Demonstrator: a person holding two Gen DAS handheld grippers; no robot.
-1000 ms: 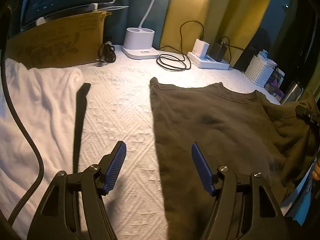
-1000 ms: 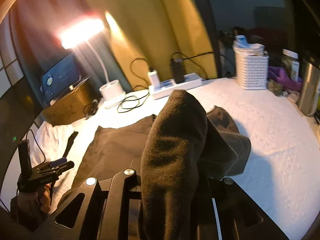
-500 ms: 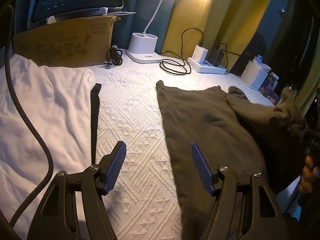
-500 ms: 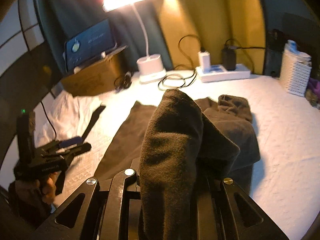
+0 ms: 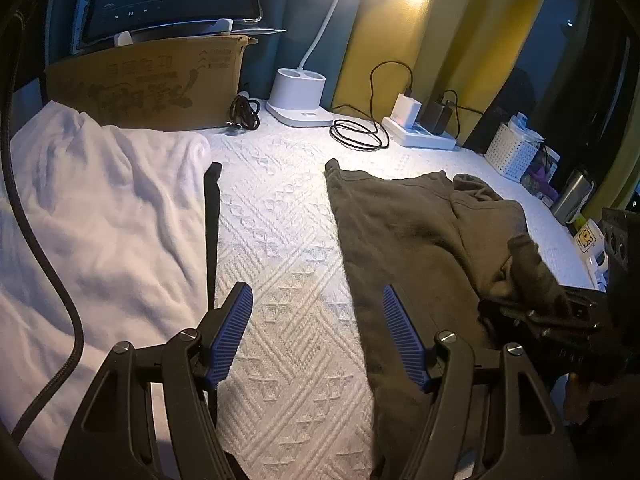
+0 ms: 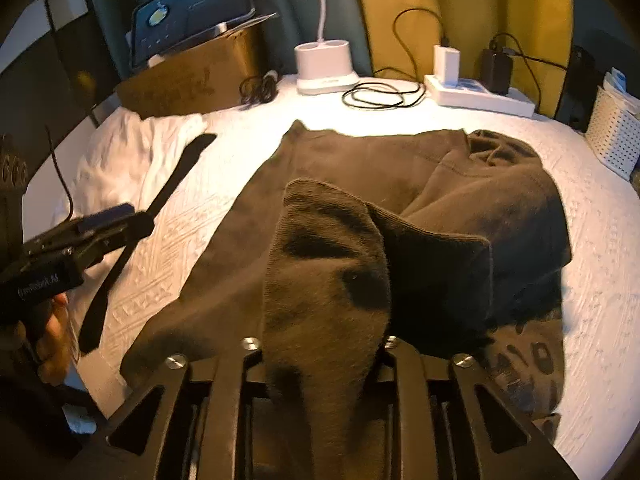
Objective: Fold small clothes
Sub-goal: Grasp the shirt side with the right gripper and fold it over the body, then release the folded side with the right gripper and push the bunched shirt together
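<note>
A dark brown sweatshirt (image 5: 404, 232) lies on the white quilted surface (image 5: 276, 208); it also shows in the right wrist view (image 6: 360, 168). My right gripper (image 6: 324, 344) is shut on a sleeve of the sweatshirt (image 6: 324, 264), which drapes over the fingers and hides them. It holds the sleeve over the garment's body. My left gripper (image 5: 316, 336) is open and empty, just above the surface at the sweatshirt's left edge. It shows in the right wrist view (image 6: 116, 220) at the left.
A white garment (image 5: 100, 216) with a black strap (image 5: 210, 232) lies at the left. At the back stand a cardboard box (image 5: 148, 84), a lamp base (image 5: 300, 96), coiled cables (image 5: 360, 136) and a power strip (image 5: 420, 132). A white basket (image 5: 512, 152) and a steel bottle (image 5: 572, 196) stand at the right.
My right gripper has carried the sleeve leftward and lower over the sweatshirt's body. My left gripper has drawn back a little and stays open.
</note>
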